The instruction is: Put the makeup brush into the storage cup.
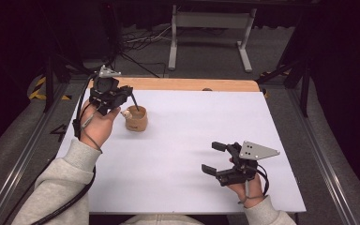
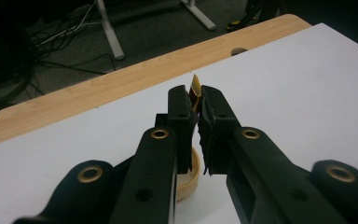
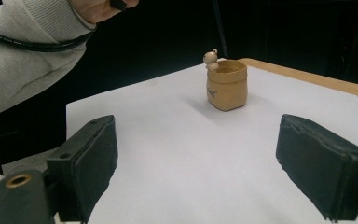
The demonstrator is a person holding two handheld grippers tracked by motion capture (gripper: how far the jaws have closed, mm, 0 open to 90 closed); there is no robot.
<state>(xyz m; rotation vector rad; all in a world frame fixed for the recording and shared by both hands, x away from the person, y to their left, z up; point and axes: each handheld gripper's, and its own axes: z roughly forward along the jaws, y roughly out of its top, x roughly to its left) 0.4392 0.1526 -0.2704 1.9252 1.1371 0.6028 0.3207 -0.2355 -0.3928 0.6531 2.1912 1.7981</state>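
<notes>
A tan cup (image 1: 136, 118) with a small pale figure on its rim stands on the left part of the white table top (image 1: 192, 136). Just above it, my left gripper (image 1: 127, 90) is shut on a thin dark stick (image 1: 135, 101) that slants down into the cup. In the left gripper view the jaws (image 2: 193, 100) pinch the stick's yellowish end (image 2: 196, 84), with the cup's rim (image 2: 192, 179) under them. My right gripper (image 1: 212, 157) rests near the front right with its jaws wide apart and nothing between them. In the right gripper view (image 3: 198, 140) it faces the cup (image 3: 227, 86) from a distance.
A wooden strip (image 1: 192, 84) runs along the table's far edge, with a small hole (image 2: 239, 50) in it. Beyond it lie cables and a white stand's legs (image 1: 206, 42) on the floor. Grey sleeves (image 1: 56, 187) come in from the bottom.
</notes>
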